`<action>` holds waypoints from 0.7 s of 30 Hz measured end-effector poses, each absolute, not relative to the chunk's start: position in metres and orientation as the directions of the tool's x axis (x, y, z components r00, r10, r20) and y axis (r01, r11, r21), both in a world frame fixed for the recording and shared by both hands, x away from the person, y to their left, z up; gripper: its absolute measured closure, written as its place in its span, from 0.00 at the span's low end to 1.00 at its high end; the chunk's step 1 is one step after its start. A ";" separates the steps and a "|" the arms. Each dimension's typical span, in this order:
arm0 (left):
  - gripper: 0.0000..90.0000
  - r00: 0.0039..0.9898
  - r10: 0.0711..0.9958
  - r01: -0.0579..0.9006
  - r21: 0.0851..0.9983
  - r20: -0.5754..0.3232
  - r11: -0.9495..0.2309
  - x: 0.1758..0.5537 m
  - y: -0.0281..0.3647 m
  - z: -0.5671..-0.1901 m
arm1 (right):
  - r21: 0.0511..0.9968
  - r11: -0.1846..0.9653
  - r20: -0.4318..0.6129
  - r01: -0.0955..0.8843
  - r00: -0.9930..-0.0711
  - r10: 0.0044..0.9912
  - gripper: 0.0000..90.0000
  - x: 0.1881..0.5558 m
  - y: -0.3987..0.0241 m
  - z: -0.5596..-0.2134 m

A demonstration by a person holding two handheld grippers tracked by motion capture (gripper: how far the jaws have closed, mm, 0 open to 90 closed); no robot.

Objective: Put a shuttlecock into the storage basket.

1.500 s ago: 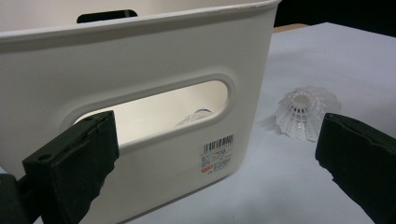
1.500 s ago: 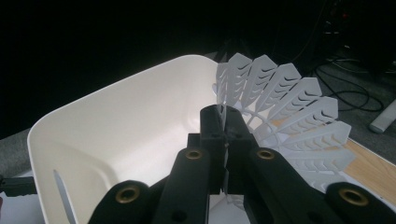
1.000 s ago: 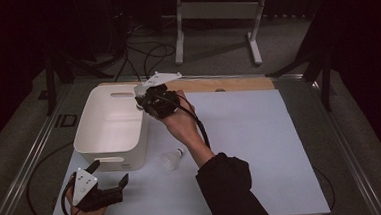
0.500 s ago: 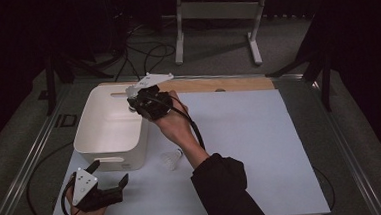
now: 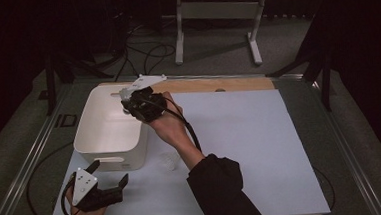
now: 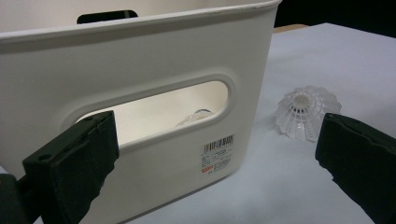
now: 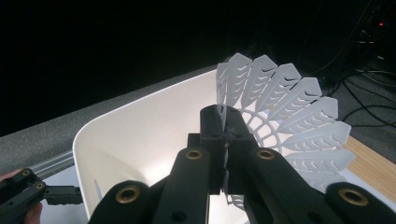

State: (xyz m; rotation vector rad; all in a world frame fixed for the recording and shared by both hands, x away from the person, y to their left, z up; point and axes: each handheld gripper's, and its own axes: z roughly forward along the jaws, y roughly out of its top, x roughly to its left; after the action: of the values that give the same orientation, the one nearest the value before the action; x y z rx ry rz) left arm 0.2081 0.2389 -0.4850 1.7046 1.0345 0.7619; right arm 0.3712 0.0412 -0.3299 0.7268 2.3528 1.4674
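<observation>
A pale sheet [image 5: 260,133] is spread over the table [image 5: 212,84], whose wooden edge is left bare along the far side. Beyond it, a white metal stand [image 5: 218,15] and tangled black cables [image 5: 140,50] are seen on the grey floor [image 5: 285,56].

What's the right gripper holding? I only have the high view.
Observer: A white plastic shuttlecock; the right gripper is shut on its skirt.
Operator: Is it over the bin?
Observer: Yes, the white bin lies open right beneath it.
Operator: Anything in the bin already?
Observer: The left gripper view shows something clear through the handle slot; can't say what.
Operator: Left gripper?
Observer: The left gripper is open, facing the bin's wall, another shuttlecock on the mat beside it.
</observation>
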 end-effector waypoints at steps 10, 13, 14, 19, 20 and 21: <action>0.00 0.443 0.896 0.291 0.940 0.030 -0.175 0.208 0.239 -0.485 | 0.895 0.358 0.035 0.266 -0.842 0.538 1.00 0.369 0.047 -0.330; 0.00 0.443 0.896 0.290 0.941 0.030 -0.175 0.208 0.239 -0.485 | 0.895 0.361 0.033 0.263 -0.845 0.533 1.00 0.369 0.049 -0.330; 0.00 0.443 0.896 0.291 0.941 0.029 -0.174 0.208 0.239 -0.485 | 0.895 0.359 0.036 0.265 -0.845 0.533 1.00 0.369 0.049 -0.331; 0.00 0.442 0.897 0.292 0.941 0.026 -0.171 0.208 0.239 -0.485 | 0.894 0.368 0.028 0.255 -0.852 0.523 0.98 0.368 0.052 -0.331; 0.00 0.442 0.897 0.292 0.941 0.026 -0.171 0.208 0.239 -0.485 | 0.896 0.365 0.028 0.254 -0.852 0.523 0.92 0.368 0.052 -0.331; 0.00 0.441 0.897 0.293 0.941 0.022 -0.168 0.208 0.239 -0.485 | 0.902 0.351 0.034 0.253 -0.851 0.524 0.76 0.368 0.052 -0.331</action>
State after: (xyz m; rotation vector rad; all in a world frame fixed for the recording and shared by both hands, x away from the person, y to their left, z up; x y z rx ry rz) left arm 0.2075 0.2391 -0.4848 1.6987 1.0390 0.7600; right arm 0.3679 0.0519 -0.3309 0.6953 2.3552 1.5009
